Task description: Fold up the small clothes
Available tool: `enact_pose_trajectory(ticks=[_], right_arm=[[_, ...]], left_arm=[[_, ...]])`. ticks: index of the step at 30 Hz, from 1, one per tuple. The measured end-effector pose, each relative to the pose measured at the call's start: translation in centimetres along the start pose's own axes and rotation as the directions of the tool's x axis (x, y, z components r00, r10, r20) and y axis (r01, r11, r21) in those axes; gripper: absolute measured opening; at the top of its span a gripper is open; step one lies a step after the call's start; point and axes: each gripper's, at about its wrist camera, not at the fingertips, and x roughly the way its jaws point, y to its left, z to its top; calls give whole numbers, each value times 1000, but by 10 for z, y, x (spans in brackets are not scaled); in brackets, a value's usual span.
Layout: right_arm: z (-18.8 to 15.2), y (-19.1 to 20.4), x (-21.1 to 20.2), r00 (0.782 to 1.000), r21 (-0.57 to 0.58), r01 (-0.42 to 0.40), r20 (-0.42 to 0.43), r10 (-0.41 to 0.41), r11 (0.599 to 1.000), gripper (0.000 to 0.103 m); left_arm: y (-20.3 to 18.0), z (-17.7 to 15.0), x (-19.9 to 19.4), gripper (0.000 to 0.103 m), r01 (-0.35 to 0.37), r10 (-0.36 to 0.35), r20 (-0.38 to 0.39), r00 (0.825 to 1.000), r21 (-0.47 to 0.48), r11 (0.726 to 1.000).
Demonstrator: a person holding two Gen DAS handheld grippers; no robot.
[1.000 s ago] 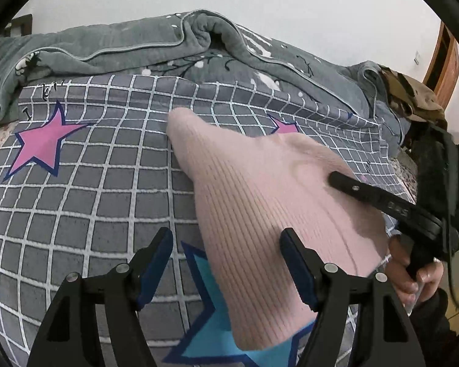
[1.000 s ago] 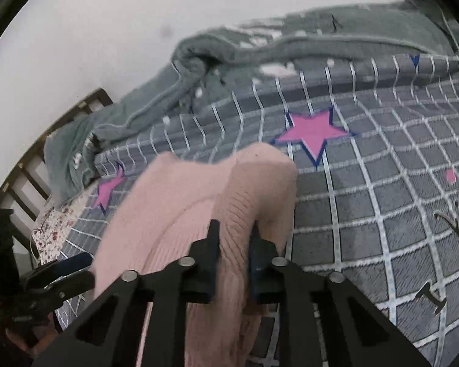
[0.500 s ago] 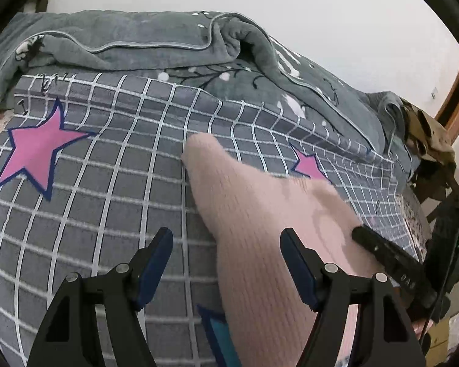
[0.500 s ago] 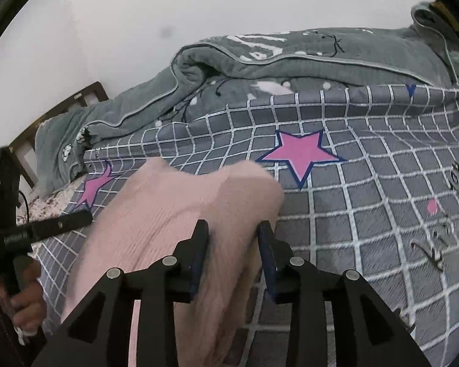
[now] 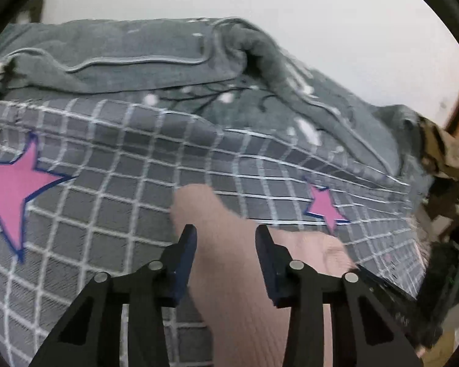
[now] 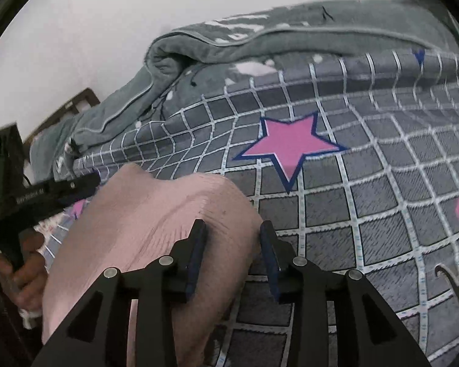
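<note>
A pink ribbed knit garment [image 5: 248, 299] lies on the grey checked bedsheet [image 5: 113, 159]; it also shows in the right wrist view [image 6: 156, 226]. My left gripper [image 5: 226, 237] is open, its jaws standing on either side of the garment's far end. My right gripper [image 6: 233, 232] is open over the garment's right edge, with pink cloth between its jaws but not pinched. The left gripper also shows at the left of the right wrist view [image 6: 55, 189], held by a hand.
A rumpled grey blanket [image 5: 174, 70] lies along the far side of the bed against a white wall. Pink stars [image 6: 287, 146] mark the sheet. A wooden bed frame [image 6: 67, 113] shows at the left, and a camouflage cloth [image 5: 440, 153] at the right.
My right gripper has opened and let go of the pink garment. My left gripper has moved forward over the garment's far end, and its jaws have narrowed but stay open.
</note>
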Motion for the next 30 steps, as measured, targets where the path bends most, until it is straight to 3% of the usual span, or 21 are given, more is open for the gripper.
enact_pose_trajectory(ticks=[5,12,16,19,30], right_arm=[[-1,-2,-1,1000,28,2,-1,-2,1000,36],[-2,5,-3,999,-7,37,8,-37,999,36],[-2,7,-4,999,-21,53,14,-52,998,36],[-2,9,-6,998,-35,62,20,-62,997,36],[-4,16,-15,996,-74,65,66,-60,995,37]], left_arm=[[-12,-13,17,37,-20,25,-42,999,114,993],[0,-16,27,38,-26,31,-71,997,66,997],[-4,-20,28,42,-91,97,-55,994,106,990],[-1,-21,27,48,-122,127,-55,990,85,989],[9,-36,2,51,-115,115,-35,993,-5,993]])
